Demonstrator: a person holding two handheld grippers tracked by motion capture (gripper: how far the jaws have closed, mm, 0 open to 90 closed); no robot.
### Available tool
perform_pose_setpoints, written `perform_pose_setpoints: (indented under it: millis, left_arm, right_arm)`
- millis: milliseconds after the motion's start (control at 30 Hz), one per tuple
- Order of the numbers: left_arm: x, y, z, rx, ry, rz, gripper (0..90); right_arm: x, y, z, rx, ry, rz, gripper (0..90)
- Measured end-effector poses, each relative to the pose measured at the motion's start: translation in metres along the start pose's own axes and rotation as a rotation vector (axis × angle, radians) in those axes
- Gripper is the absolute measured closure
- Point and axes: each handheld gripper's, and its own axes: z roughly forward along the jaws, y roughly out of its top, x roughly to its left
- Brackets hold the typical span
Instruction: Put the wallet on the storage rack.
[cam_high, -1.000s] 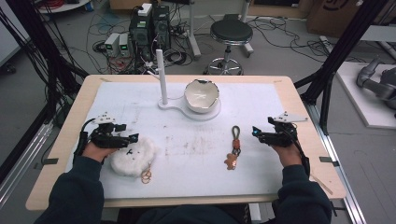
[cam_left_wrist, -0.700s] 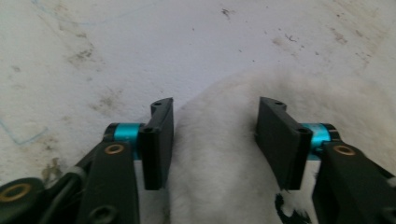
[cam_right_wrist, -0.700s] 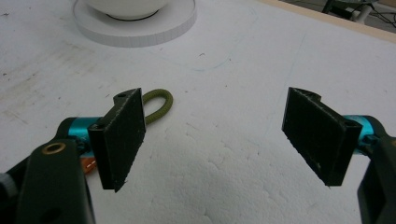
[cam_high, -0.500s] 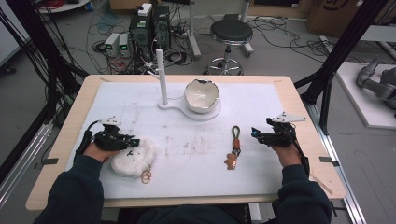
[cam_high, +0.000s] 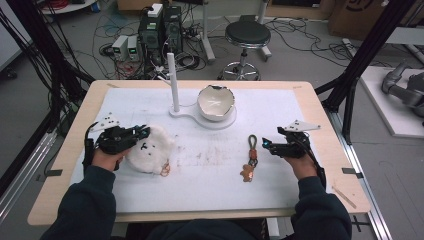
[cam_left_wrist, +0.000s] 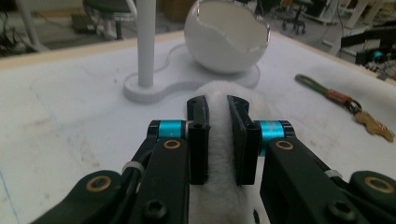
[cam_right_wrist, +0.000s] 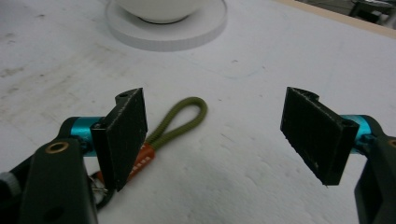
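The left gripper (cam_left_wrist: 215, 140) has just closed its jaws tight on the plush (cam_high: 147, 152), squeezing its white fur at the worktop's (cam_high: 300, 185) left. The right gripper (cam_right_wrist: 224, 135) stands wide open with nothing between its jaws, just beside the keychain (cam_high: 250, 157). The plush is grasped; carrying it off, perhaps to the bowl (cam_high: 216, 102), remains.

Grey floor (cam_high: 300, 55), black stool (cam_high: 247, 35), tangled cables (cam_high: 107, 30)

Open mat (cam_high: 210, 165) between plush (cam_high: 147, 148) and keychain (cam_high: 250, 159).
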Motion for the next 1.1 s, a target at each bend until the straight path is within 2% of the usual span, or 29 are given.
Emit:
perform_pose_setpoints:
  millis: [33,67,100,133,267,467,600,800,833,867,1000,1033,1100]
  left_arm:
    - [-0.006,0.003,0.002,-0.036,-0.007,0.028,78.9]
    - [-0.009,0.005,0.003,-0.045,-0.010,0.038,78.9]
    - [-0.009,0.005,0.003,-0.045,-0.010,0.038,78.9]
    - [-0.017,0.008,0.007,-0.060,-0.013,0.063,78.9]
    - [-0.033,0.013,0.019,-0.070,-0.035,0.097,78.9]
    - [-0.053,0.017,0.036,-0.064,-0.076,0.118,78.8]
    - [-0.059,0.018,0.042,-0.065,-0.099,0.116,78.7]
    - [-0.068,0.016,0.051,-0.054,-0.126,0.116,78.6]
    - [-0.068,0.016,0.051,-0.054,-0.126,0.116,78.6]
    - [-0.070,0.016,0.052,-0.054,-0.137,0.114,78.6]
    - [-0.074,0.015,0.055,-0.054,-0.169,0.117,78.5]
    - [-0.075,0.015,0.056,-0.052,-0.178,0.117,78.4]
    - [-0.077,0.014,0.057,-0.047,-0.186,0.118,78.1]
  right_arm:
    - [0.004,0.002,0.002,-0.002,0.013,0.000,23.1]
    - [0.007,0.004,0.004,-0.005,0.029,-0.006,23.1]
    - [0.010,0.006,0.006,-0.008,0.043,-0.015,23.1]
    - [0.014,0.008,0.008,-0.009,0.062,-0.017,23.1]
    - [0.032,0.018,0.020,-0.011,0.131,-0.050,23.0]
    - [0.067,0.031,0.039,-0.003,0.279,-0.081,23.1]
    - [0.089,0.038,0.050,0.008,0.362,-0.105,23.2]
    - [0.109,0.045,0.063,-0.002,0.474,-0.079,27.9]
    - [0.109,0.045,0.063,-0.002,0.474,-0.079,27.9]
    - [0.116,0.046,0.066,0.010,0.510,-0.093,39.1]
    - [0.130,0.047,0.075,0.033,0.565,-0.123,42.9]
    - [0.133,0.047,0.076,0.046,0.575,-0.129,46.0]
    - [0.138,0.047,0.078,0.055,0.593,-0.163,59.0]
